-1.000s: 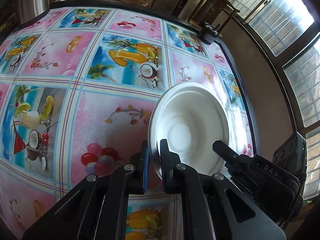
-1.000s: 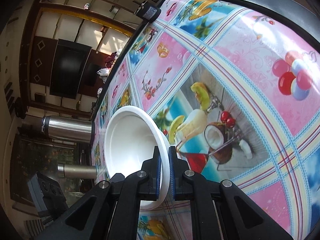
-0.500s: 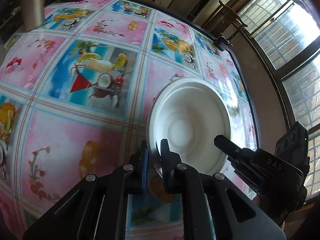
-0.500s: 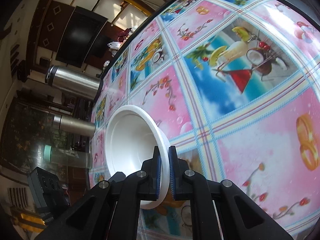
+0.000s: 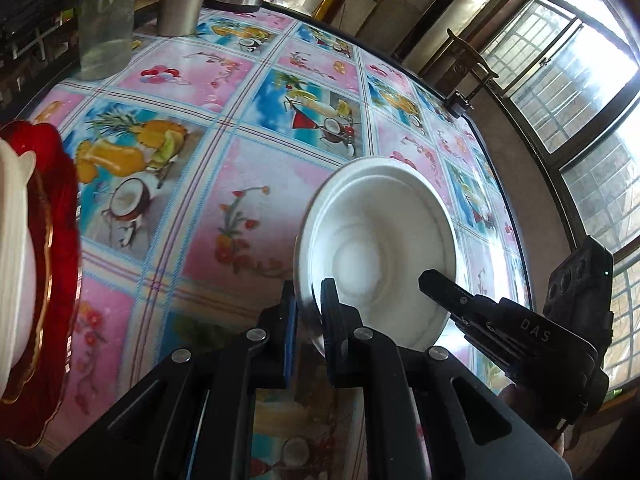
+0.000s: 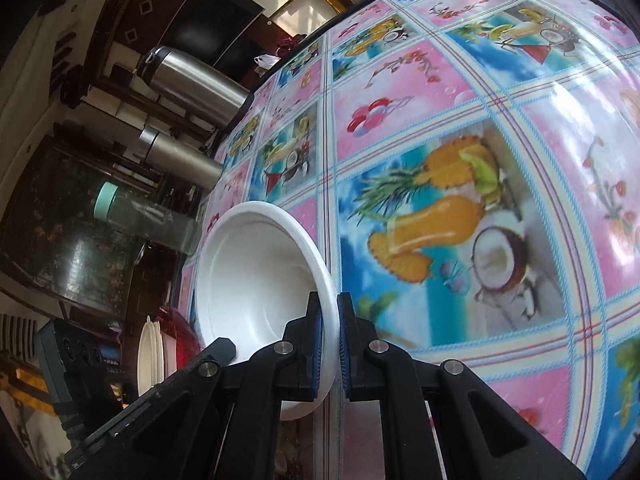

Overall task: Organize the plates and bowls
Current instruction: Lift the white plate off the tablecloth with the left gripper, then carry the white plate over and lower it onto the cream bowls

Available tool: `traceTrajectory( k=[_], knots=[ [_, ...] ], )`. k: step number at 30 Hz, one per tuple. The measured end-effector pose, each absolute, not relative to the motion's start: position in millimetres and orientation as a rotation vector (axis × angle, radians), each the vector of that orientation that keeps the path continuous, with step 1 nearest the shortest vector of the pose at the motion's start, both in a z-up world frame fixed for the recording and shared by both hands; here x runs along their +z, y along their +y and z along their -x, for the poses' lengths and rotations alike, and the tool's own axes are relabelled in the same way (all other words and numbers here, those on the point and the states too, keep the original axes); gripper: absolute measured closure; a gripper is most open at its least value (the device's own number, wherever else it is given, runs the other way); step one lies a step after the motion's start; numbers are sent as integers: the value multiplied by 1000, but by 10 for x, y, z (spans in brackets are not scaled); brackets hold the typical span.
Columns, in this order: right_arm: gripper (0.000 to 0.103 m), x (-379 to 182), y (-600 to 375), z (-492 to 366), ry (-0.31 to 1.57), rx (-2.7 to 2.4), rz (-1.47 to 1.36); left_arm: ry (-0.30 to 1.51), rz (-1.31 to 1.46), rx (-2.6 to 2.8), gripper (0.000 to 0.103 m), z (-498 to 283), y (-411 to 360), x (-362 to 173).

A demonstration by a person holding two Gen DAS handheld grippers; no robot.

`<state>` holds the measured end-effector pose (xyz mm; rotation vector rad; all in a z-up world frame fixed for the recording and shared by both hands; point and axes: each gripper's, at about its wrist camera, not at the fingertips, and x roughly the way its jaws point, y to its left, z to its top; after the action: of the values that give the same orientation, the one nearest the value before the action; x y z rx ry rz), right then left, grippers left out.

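You've swung the white bowl point(image 5: 376, 248) left since 1 s ago, both grippers, left point(image 5: 309, 320) and right point(image 6: 328, 344), clamped on opposite rims above the table point(image 5: 224, 208), and the red plate stack point(image 5: 52, 240) sits off your left gripper's side.

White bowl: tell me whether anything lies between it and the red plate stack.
Nothing visible blocks it. The white bowl is clamped at its rim by both the left gripper and the right gripper. Between it and the red plate lies only bare tablecloth; a white dish already sits on that plate.
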<state>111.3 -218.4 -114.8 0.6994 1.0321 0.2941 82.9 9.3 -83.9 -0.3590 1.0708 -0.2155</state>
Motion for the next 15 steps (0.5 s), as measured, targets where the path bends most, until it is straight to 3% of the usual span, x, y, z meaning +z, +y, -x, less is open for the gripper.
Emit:
traceTrajectory(
  k=[15],
  knots=[
    [95, -756, -1498, -741, 1001, 363, -576, 944, 400, -219, 94, -243, 743, -594]
  ],
)
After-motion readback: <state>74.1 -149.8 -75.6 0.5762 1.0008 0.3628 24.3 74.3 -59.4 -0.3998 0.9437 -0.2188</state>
